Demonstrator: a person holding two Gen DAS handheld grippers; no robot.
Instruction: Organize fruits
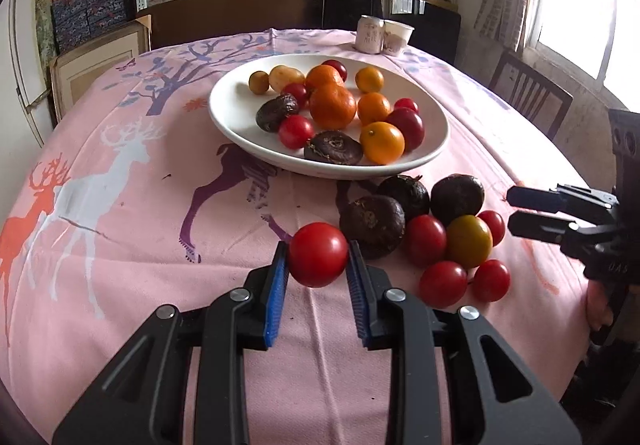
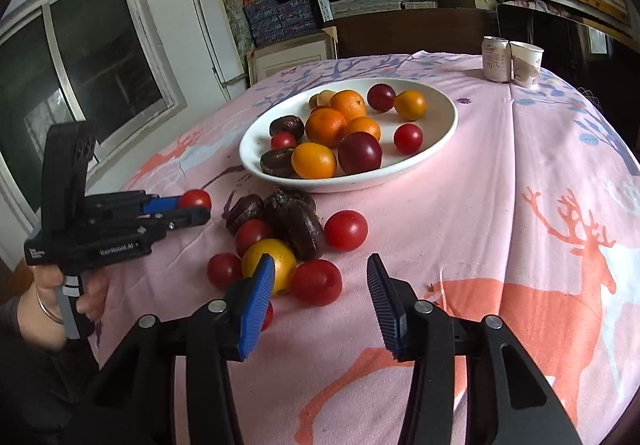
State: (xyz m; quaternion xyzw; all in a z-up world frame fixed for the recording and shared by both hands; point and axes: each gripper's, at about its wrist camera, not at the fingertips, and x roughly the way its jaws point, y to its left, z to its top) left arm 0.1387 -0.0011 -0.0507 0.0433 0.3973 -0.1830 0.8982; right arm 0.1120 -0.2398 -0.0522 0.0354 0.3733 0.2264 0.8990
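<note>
Left gripper [image 1: 318, 261] pinching a red tomato [image 1: 318, 254] between its blue pads [image 1: 277, 299], lifted off the pink deer-print tablecloth [image 1: 132, 229], on the near side of the white plate [image 1: 236, 125] and just left of the loose fruit pile. Right gripper [image 2: 320, 277] spread wide with nothing between its pads, hovering above the near edge of that same pile, its left pad [image 2: 256, 305] overlapping a yellow tomato [image 2: 276, 257] in the right wrist view, with a red tomato [image 2: 316, 282] showing in the gap. Loose pile close in front of the plate: three dark brown water chestnuts [image 1: 373, 220] nearest the plate rim, several red cherry tomatoes [image 1: 443, 284] and the yellow one clustered beyond them, touching one another. On the plate: oranges [image 1: 333, 106], small yellow-orange fruits [image 1: 382, 142], dark red plums [image 2: 359, 152], red tomatoes and two more dark chestnuts [image 1: 333, 148]. Behind the plate, at the far edge of the table, a drink can [image 2: 496, 59] and a paper cup [image 2: 526, 63] side by side. Further behind, shelves stacked with boxes [image 2: 280, 17].
</note>
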